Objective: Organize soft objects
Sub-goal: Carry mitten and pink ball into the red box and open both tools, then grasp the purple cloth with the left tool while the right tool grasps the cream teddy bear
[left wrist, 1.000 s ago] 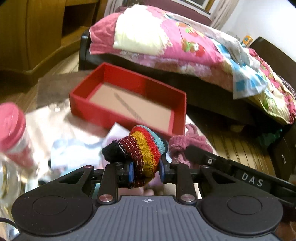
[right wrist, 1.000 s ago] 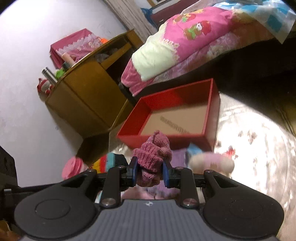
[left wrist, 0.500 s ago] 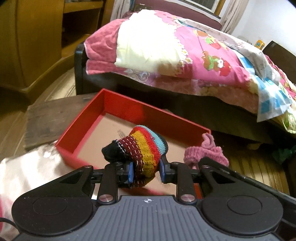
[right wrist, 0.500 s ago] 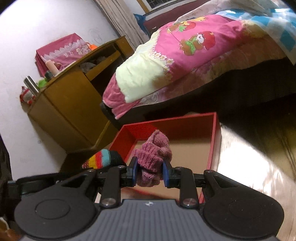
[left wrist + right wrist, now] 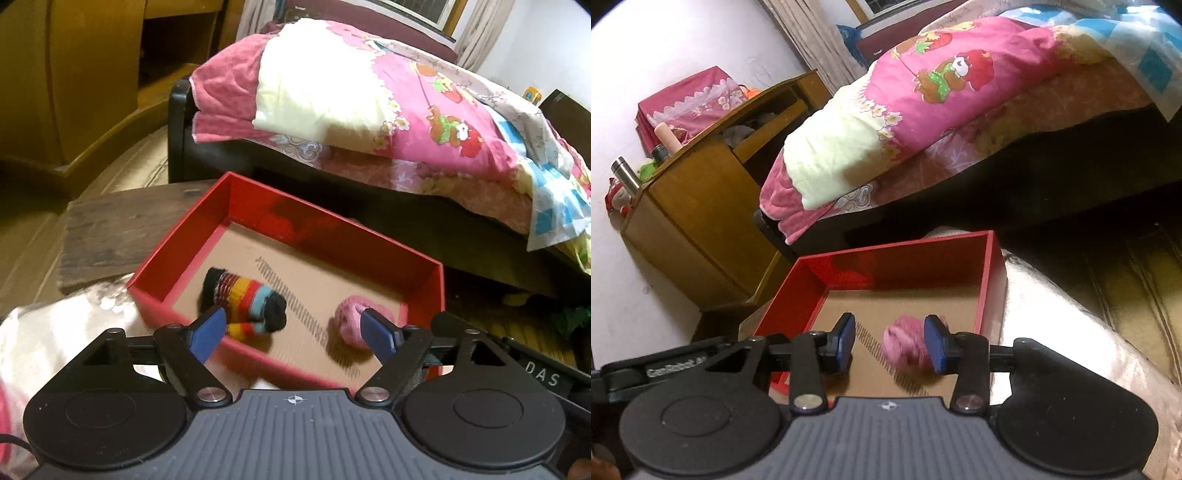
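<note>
A red box (image 5: 373,245) with a cardboard floor sits on the table; it also shows in the right wrist view (image 5: 991,273). A rainbow-striped sock bundle (image 5: 243,299) lies inside at the left. A pink knitted sock bundle (image 5: 351,321) lies inside at the right, and shows blurred in the right wrist view (image 5: 905,345). My left gripper (image 5: 293,334) is open and empty above the box's near edge. My right gripper (image 5: 890,343) is open, with the pink bundle below, between its fingers.
A bed with a pink quilt (image 5: 406,107) stands behind the table. A wooden cabinet (image 5: 701,206) with small items on top stands at the left. A shiny cloth (image 5: 1071,332) covers the table around the box. A dark wooden board (image 5: 122,229) lies left of the box.
Both grippers moved forward over the red box and opened. The striped bundle and the pink bundle dropped out of them into the box.
</note>
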`<state>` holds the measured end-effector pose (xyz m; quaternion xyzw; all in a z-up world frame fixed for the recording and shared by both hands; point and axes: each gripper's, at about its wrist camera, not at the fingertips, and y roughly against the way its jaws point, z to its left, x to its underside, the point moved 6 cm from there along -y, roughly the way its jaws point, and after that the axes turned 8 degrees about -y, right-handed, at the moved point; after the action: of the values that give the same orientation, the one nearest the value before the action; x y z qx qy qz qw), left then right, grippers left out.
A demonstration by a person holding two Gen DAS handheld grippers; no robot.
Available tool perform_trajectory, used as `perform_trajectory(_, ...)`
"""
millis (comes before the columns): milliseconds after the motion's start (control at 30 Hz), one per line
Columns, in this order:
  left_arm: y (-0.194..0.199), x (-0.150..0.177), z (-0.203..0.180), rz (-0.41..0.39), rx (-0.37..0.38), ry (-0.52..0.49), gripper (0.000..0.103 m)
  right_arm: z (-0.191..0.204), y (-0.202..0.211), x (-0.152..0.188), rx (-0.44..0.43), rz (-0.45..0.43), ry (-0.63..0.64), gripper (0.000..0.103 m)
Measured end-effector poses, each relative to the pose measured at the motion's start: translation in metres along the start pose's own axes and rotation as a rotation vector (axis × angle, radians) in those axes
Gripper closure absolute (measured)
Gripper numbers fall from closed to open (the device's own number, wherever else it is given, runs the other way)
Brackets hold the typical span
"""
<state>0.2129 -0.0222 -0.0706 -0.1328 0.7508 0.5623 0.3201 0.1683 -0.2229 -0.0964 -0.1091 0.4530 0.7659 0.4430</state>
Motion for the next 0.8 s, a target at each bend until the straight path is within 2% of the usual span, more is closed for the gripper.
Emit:
perform_trajectory(100,0.021,0.011,0.004,0.0,0.023,0.024,0.023,-0.001,0.015,0.011,-0.001,0.01,0.002,0.088)
perform_trajectory(233,0.041,0.03,0.008,0.013,0.013,0.019,0.022,-0.002,0.035,0.025,-0.006,0.017,-0.008,0.088)
perform_trajectory(433,0.054,0.069,0.008,0.081,0.03,-0.009,0.022,0.0,0.059,0.05,-0.011,0.028,-0.014,0.082)
perform_trajectory(567,0.066,0.088,0.01,0.096,0.041,-0.018,0.022,-0.002,0.071,0.068,0.002,0.049,0.004,0.082)
perform_trajectory(800,0.092,0.117,0.014,0.117,0.127,0.047,0.022,-0.026,0.093,0.104,0.046,0.115,-0.015,0.079)
